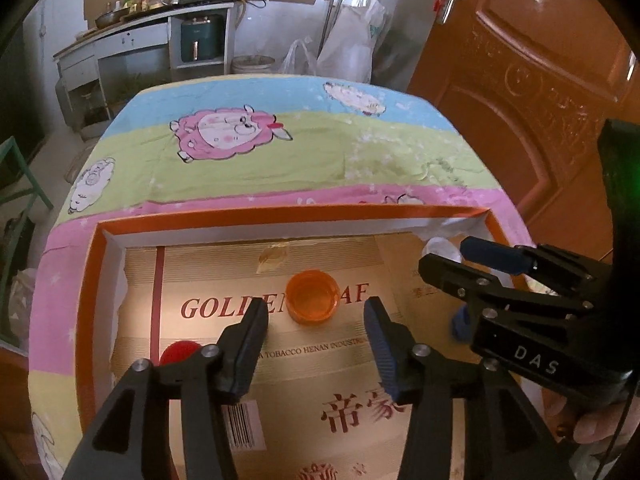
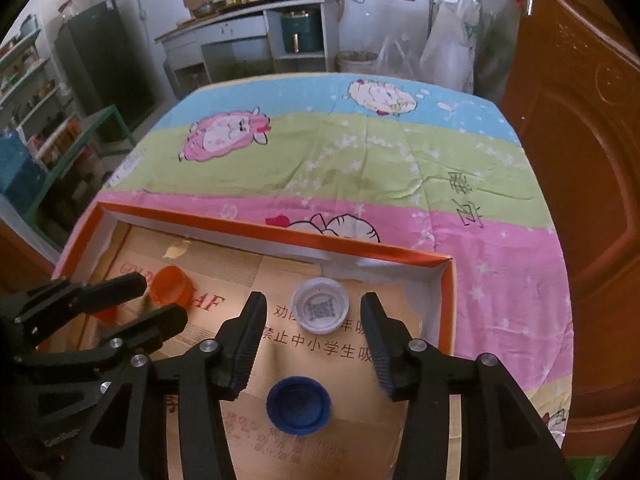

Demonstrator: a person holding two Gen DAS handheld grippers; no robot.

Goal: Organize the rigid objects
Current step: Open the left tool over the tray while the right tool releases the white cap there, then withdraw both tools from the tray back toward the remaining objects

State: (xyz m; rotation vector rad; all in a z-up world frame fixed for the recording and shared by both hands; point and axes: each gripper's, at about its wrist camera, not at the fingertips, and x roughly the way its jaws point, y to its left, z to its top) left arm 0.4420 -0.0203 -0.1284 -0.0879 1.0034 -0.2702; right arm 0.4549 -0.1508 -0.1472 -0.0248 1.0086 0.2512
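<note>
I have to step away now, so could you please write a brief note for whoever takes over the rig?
Left hand-held gripper: open, empty, orange cap lying just ahead between its fingertips.
Right hand-held gripper: open, empty, white cap just ahead.
All in the orange box, on its cardboard liner: orange, white, blue cap, and a red cap half hidden behind the left finger.
Done: four caps boxed.
Left: none seen on the cloth; check outside the views.

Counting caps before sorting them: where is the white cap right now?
In the right wrist view, the white cap lies open side up in the orange-rimmed box, near its far right corner, just beyond the open right gripper, with the blue cap nearer the camera.
</note>
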